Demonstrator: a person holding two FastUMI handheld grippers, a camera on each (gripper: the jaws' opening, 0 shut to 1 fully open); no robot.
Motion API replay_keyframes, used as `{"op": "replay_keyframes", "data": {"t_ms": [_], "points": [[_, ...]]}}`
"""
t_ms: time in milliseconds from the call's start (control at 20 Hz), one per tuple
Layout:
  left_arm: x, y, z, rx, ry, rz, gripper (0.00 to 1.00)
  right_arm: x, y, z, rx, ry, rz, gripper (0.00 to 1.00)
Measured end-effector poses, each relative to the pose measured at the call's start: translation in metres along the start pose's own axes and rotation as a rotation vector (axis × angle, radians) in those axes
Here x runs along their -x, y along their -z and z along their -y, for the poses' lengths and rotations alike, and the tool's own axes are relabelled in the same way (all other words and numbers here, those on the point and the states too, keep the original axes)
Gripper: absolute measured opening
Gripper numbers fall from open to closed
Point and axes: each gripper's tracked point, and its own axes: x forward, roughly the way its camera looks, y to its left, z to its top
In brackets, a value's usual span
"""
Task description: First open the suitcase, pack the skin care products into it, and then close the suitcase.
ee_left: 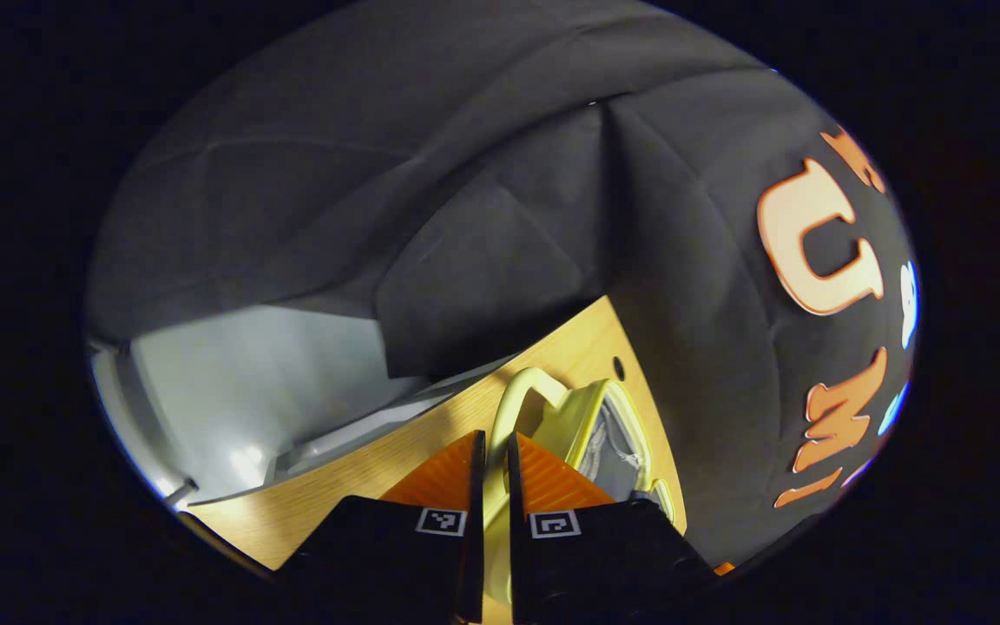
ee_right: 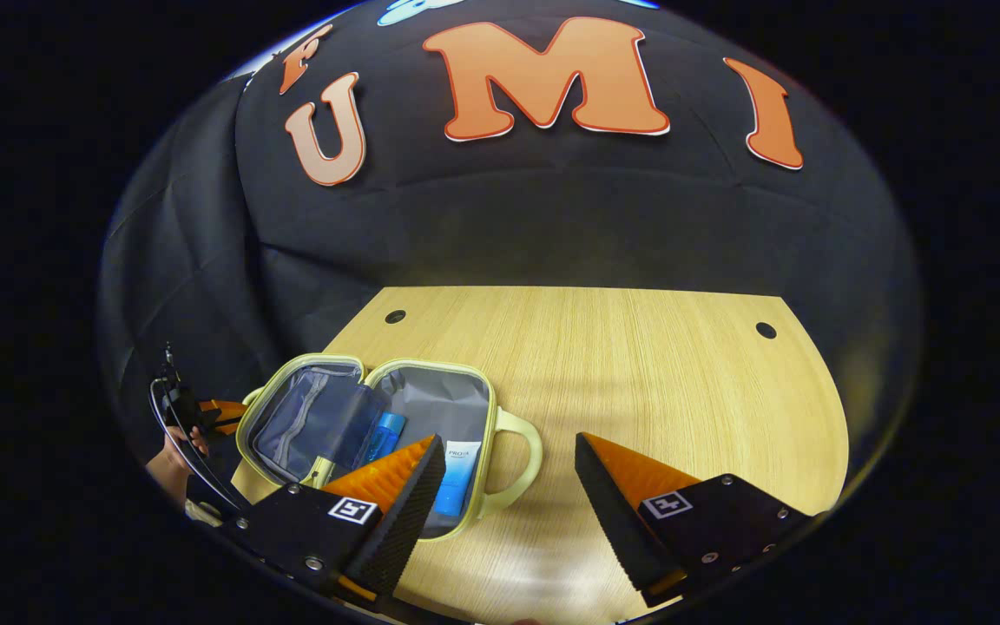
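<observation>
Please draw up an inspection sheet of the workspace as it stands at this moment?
Surface: wooden table, with round holes near its far corners.
Job's things: pale yellow suitcase lies open on the table; a blue tube, a blue bottle and a yellowish item lie inside.
Clutter: nothing seen.
Grippers: left tongs shut on the suitcase's handle; right tongs open, hovering above the table beside the suitcase, holding nothing.
Cables: a thin dark cable loops by the hand holding the left tongs.
Surroundings: black cloth wall behind the table; grey floor beyond the table edge.
</observation>
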Motion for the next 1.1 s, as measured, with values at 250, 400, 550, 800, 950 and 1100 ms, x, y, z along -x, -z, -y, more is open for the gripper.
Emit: {"op": "replay_keyframes", "data": {"t_ms": [250,400,550,800,950,1100], "points": [[0.032,-0.022,0.078,-0.105,0.163,0.068,0.12,0.003,-0.007,-0.001,0.009,-0.019,0.027,0.95],[0.046,-0.021,0.121,-0.205,0.223,0.087,0.12,0.004,-0.008,-0.002,0.005,-0.036,0.028,0.96],[0.068,-0.018,0.163,-0.256,0.281,0.091,0.12,0.008,-0.013,0.001,0.005,-0.046,0.046,0.95],[0.097,0.006,0.217,-0.341,0.335,0.103,0.12,0.02,-0.029,0.015,0.008,-0.045,0.105,0.95],[0.104,0.023,0.246,-0.411,0.329,0.112,0.12,0.023,-0.034,0.017,-0.008,-0.066,0.124,0.95],[0.118,0.042,0.273,-0.466,0.345,0.119,0.12,0.028,-0.044,0.022,-0.006,-0.075,0.164,0.95]]}}
